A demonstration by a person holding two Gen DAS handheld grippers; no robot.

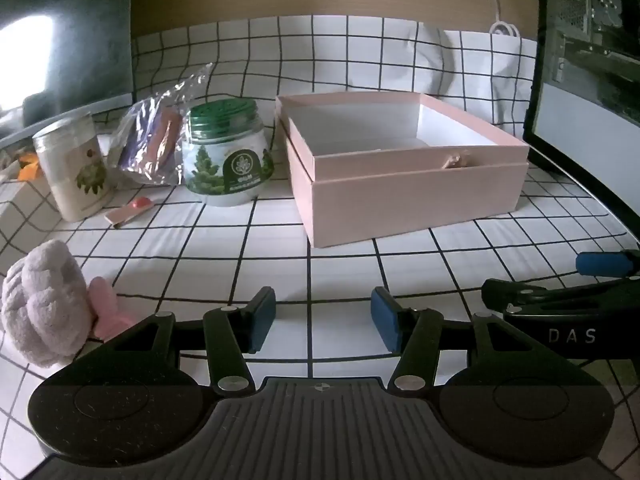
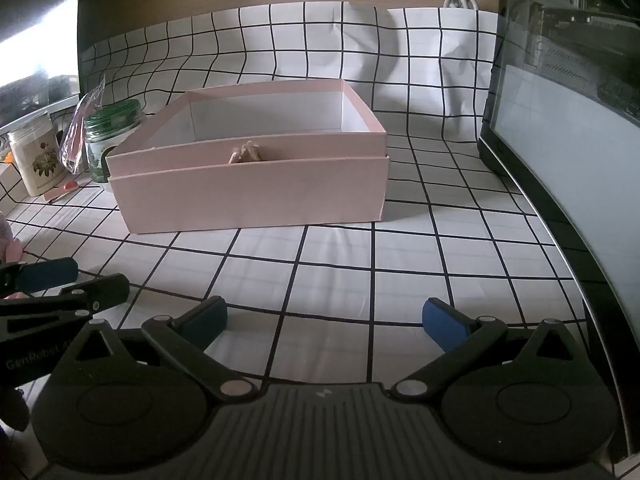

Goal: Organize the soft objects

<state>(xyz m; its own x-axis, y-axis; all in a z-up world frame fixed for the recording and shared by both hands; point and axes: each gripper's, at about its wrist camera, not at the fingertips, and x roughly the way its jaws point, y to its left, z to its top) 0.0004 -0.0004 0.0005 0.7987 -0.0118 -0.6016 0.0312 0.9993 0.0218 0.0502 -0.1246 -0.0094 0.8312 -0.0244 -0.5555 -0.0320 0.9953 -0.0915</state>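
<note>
A fuzzy, knotted lilac plush (image 1: 42,304) lies on the grid-cloth worktop (image 1: 248,248), left of the left gripper (image 1: 323,322). Rigid pink box (image 2: 248,176) ahead. Both grippers tilt downward, jaws released, right gripper (image 2: 325,318) wider.

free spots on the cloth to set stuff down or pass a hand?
Bare cloth between the pink box and both hand-held grippers, left, right. Crowded left of the box: green-lidded jar, plastic bag, white canister.
</note>
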